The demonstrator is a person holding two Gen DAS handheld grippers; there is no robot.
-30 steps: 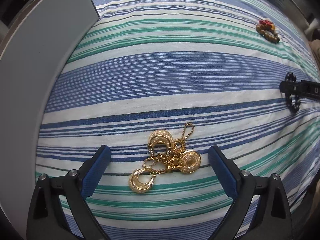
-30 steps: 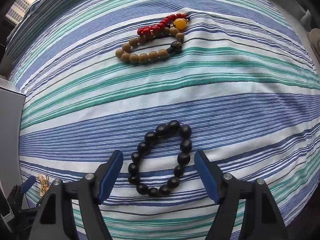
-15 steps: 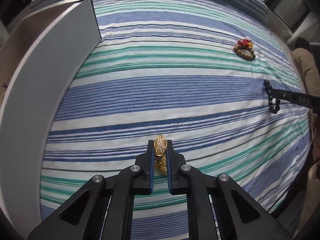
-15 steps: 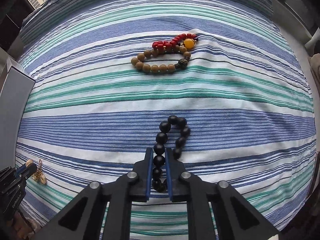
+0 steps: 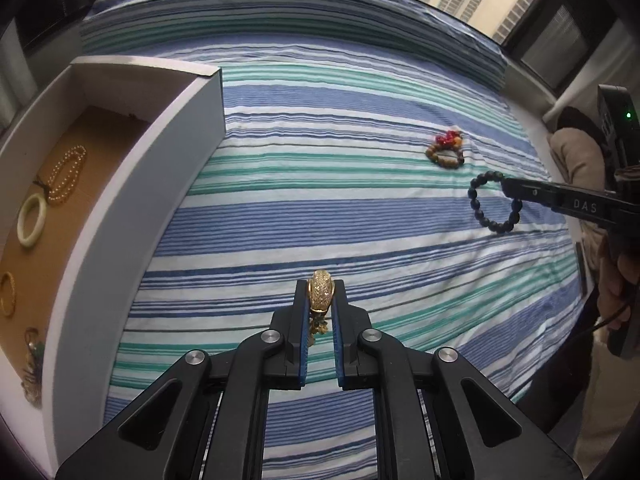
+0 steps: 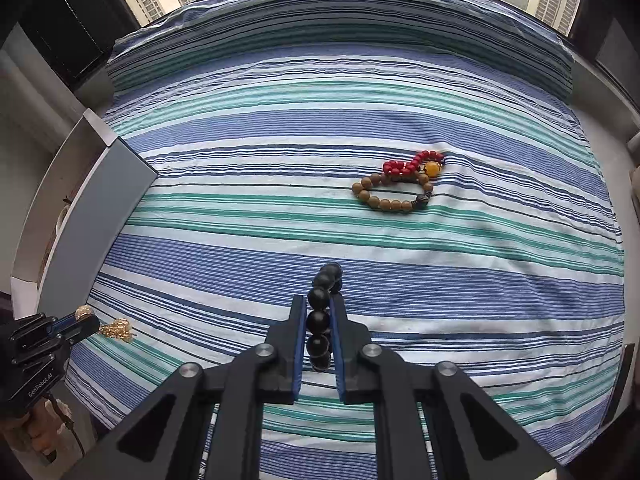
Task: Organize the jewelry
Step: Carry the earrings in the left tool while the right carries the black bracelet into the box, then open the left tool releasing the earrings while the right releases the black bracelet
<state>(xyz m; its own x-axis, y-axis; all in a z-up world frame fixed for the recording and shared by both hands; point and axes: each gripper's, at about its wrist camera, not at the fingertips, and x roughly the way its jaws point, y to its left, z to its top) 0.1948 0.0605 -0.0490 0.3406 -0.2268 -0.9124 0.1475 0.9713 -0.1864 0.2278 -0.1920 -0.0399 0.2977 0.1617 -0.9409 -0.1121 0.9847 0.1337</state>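
Left claw [image 5: 320,300]: clamped on the gold jewelry [image 5: 319,295], lifted clear of the striped bed [image 5: 360,216] (a second ago, wide open around it).
Right claw [image 6: 319,312]: pinching the black bead bracelet [image 6: 320,316], now dangling off the bed.
Box [image 5: 132,216]: left of the gold piece, several pieces already inside.
Remaining: brown-and-red beads [image 6: 400,184] lying on the bed.
Meaning: both pickups done, carry to the box likely next.

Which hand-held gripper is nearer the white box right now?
Left. The left hand-held gripper, shut on the gold jewelry, is just beside the white box. The right hand-held gripper, shut on the black bead bracelet, is far across the striped cloth.
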